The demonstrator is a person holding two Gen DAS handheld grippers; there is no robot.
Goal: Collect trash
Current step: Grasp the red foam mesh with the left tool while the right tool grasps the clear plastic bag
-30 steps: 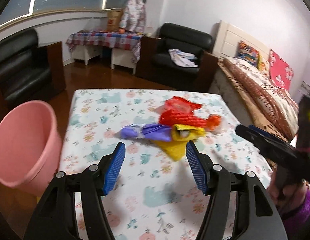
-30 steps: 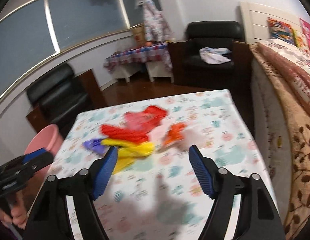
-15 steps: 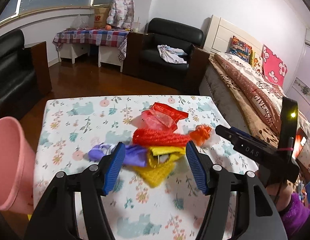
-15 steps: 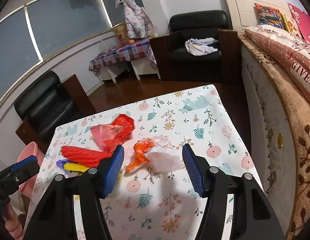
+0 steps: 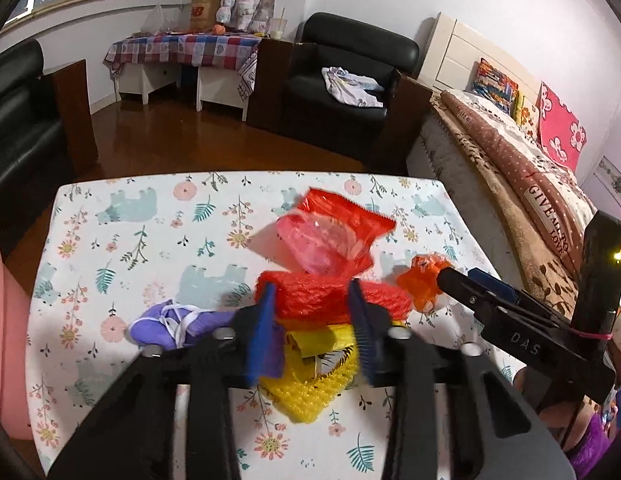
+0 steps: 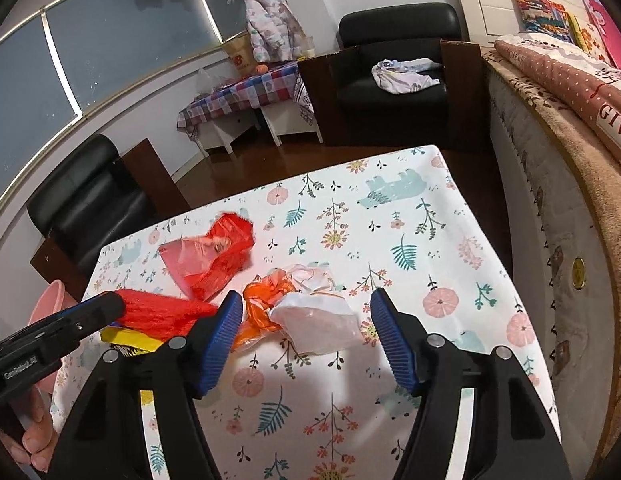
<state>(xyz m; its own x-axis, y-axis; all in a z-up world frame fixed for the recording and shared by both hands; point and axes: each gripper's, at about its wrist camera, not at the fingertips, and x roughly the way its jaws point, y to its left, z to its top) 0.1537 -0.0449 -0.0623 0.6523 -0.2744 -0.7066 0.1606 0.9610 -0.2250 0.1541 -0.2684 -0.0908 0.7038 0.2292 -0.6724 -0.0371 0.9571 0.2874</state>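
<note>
Trash lies in a pile on the floral table (image 5: 122, 240): a red mesh roll (image 5: 318, 292), a red plastic bag (image 5: 330, 236), a yellow mesh piece (image 5: 314, 384), a purple wad (image 5: 170, 320) and an orange and white bag (image 6: 306, 308). My left gripper (image 5: 312, 320) is open, its jaws narrowed either side of the red mesh roll and over the yellow piece. My right gripper (image 6: 306, 332) is open wide around the orange and white bag, just above the table.
A pink bin (image 5: 6, 328) stands at the table's left edge and shows in the right wrist view (image 6: 50, 300). A bed (image 6: 570, 120) runs along the right side. Black armchairs (image 5: 350, 80) and a checked side table (image 5: 182, 48) stand beyond.
Both grippers have moved forward and down toward the pile. The left jaws have narrowed around the red mesh roll. The right gripper has come over the orange and white bag.
</note>
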